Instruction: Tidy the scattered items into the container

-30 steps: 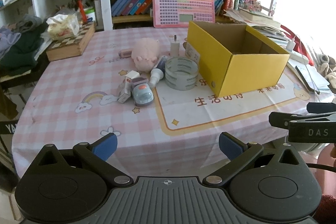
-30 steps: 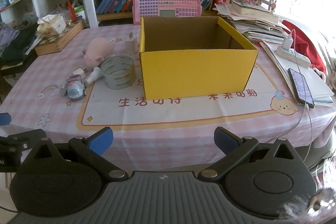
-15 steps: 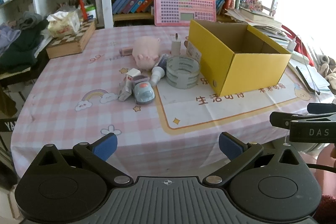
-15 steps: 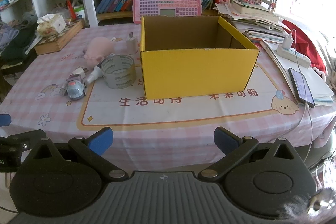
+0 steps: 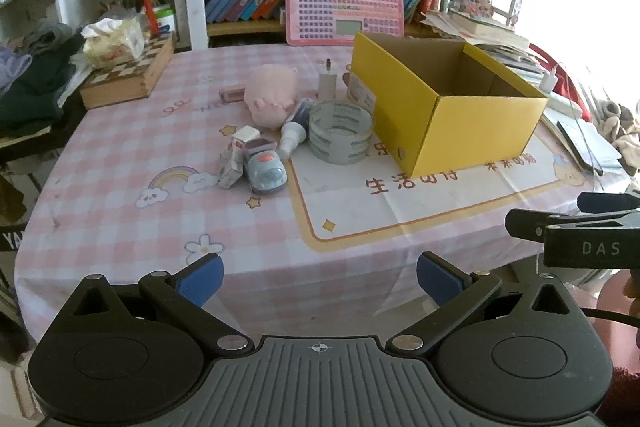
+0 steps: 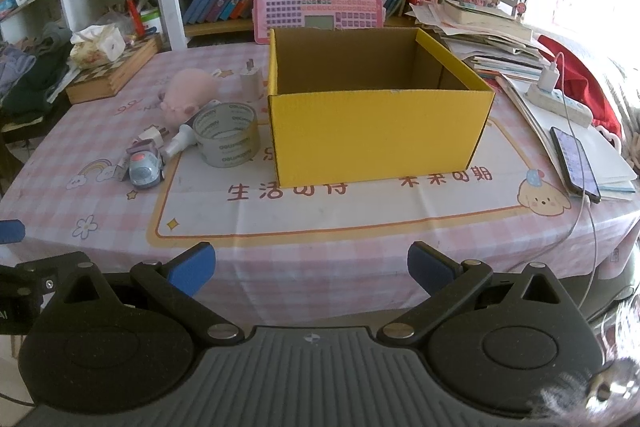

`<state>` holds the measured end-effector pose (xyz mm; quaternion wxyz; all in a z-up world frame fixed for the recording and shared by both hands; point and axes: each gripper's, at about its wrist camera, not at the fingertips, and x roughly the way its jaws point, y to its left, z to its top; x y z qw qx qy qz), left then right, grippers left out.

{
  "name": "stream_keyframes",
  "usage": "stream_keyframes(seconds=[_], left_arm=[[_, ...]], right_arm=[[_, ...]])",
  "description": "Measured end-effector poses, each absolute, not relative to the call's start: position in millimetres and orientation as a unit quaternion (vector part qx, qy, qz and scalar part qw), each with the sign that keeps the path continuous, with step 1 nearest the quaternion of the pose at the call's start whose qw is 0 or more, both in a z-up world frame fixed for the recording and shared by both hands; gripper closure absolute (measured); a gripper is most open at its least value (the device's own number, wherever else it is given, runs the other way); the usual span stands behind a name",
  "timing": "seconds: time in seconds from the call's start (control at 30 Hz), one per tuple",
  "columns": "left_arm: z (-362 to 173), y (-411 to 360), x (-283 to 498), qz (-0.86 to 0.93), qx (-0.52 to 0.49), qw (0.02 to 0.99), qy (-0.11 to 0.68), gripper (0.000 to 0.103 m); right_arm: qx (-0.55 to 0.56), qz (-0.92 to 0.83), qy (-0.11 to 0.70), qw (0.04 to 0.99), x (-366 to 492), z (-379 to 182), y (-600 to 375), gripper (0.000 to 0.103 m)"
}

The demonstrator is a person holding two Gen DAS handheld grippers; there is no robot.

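Box: the yellow box [image 6: 380,131] stands open and looks empty on the printed mat, toward the table's right half, set back from the near edge.
Scattered items: all lie just left of the box, none inside yet. The tape roll [image 5: 341,138] is nearest its left wall; a small white bottle [image 5: 295,133] lies against the roll; the pink plush pig [image 5: 272,99] sits behind them; a toy car [image 5: 266,172] and a little carton [image 5: 236,163] touch each other nearer the front; a white charger plug [image 5: 327,83] stands by the box's back left corner.
Left gripper [image 5: 320,277]: fingers spread apart, holding nothing, hanging off the table's near edge.
Right gripper [image 6: 311,267]: likewise spread and empty, facing the box front.
Risk: the items are bunched, so closing on the roll may knock the bottle or roll it away; the round plush could slip from a shallow pinch; brushing the light box could shove it.
Room: bare cloth along the near edge and left half gives a clear approach; the right edge is crowded with a phone [image 6: 575,159], cable and papers.
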<state>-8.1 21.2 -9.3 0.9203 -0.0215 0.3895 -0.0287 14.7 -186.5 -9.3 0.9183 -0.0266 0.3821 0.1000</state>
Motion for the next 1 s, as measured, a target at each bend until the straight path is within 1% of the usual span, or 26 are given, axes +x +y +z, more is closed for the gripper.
stream_keyframes(seconds=[0.4, 1.0], left_arm=[[-8.8, 24.1, -12.4, -0.022, -0.015, 0.919, 0.394, 0.0], [-8.7, 38.0, -20.2, -0.022, -0.036, 0.922, 0.386, 0.0]], right_arm=[[-0.037, 0.115, 0.384, 0.915, 12.9, -10.9, -177.8, 0.0], [-0.032, 0.152, 0.377, 0.913, 9.4, -9.2, -164.1, 0.0]])
